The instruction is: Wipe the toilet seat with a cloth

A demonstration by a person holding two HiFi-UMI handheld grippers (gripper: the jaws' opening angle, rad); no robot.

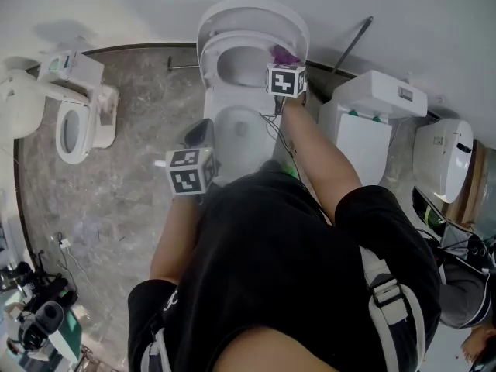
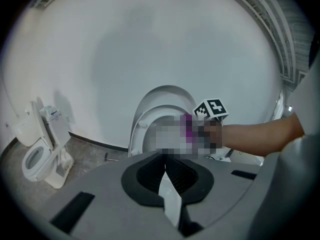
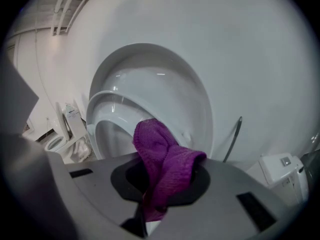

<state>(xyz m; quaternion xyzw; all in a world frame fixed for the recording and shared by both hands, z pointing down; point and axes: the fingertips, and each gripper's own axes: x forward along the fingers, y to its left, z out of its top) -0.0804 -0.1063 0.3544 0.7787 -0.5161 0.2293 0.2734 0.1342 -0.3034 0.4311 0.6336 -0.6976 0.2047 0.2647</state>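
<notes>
A white toilet stands against the wall with its lid (image 1: pixel 256 14) and seat (image 1: pixel 242 42) tipped up above the bowl (image 1: pixel 240 130). My right gripper (image 1: pixel 284 60) is up at the raised seat's right side, shut on a purple cloth (image 1: pixel 283 54). In the right gripper view the cloth (image 3: pixel 162 164) bulges out of the jaws and hides them, with the seat (image 3: pixel 107 101) and lid (image 3: pixel 165 79) just beyond. My left gripper (image 1: pixel 200 132) hangs lower, left of the bowl, shut and empty. In the left gripper view its jaws (image 2: pixel 165 168) meet, and the cloth (image 2: pixel 188 126) shows ahead.
A second toilet (image 1: pixel 74 122) stands at the left on the marbled floor (image 1: pixel 132 184). White tanks and toilets (image 1: pixel 372 122) crowd the right side. A thin metal rod (image 1: pixel 353 45) leans on the wall behind. Cables and gear (image 1: pixel 39 308) lie at the bottom left.
</notes>
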